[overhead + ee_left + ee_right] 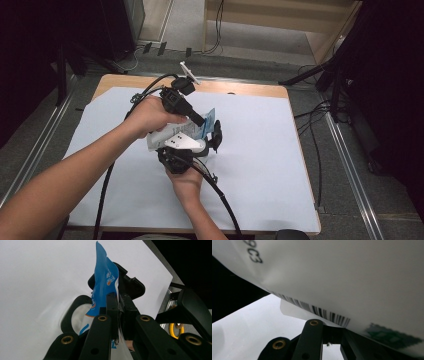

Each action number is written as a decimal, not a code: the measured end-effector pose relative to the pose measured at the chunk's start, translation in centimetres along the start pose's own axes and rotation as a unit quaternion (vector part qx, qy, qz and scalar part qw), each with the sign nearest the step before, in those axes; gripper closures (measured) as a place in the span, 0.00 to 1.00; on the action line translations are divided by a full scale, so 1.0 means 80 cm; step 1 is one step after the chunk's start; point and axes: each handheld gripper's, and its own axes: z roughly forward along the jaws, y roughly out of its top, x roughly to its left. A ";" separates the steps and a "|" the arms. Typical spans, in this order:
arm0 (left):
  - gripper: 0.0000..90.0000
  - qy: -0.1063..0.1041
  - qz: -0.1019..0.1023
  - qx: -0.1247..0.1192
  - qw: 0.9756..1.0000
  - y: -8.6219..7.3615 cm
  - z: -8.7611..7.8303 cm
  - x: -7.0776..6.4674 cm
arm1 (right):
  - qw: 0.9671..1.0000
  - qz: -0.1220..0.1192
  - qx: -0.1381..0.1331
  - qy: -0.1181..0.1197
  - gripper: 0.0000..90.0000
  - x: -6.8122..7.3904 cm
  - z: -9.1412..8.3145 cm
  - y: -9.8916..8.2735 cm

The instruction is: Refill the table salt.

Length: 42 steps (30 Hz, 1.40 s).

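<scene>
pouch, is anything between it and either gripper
Nothing visible. Both grippers already clamp the pouch directly. In the left gripper view the left gripper is shut on the blue edge of the pouch. In the right gripper view the right gripper pinches the white edge near the barcode.

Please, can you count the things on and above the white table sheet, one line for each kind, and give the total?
Handheld tools, both shut on the pouch: 2 (left tool, right tool)
Blue and white pouch: 1
White sheet on the table: 1
Total: 4
</scene>
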 end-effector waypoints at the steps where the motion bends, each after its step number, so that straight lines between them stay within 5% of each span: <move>1: 0.98 0.000 0.000 0.000 1.000 0.000 0.000 0.000 | 1.000 0.000 0.000 0.000 1.00 0.000 0.000 0.000; 42: 0.98 -0.004 -0.003 0.000 1.000 0.000 0.003 0.000 | 1.000 0.001 -0.003 0.002 1.00 0.001 0.000 0.000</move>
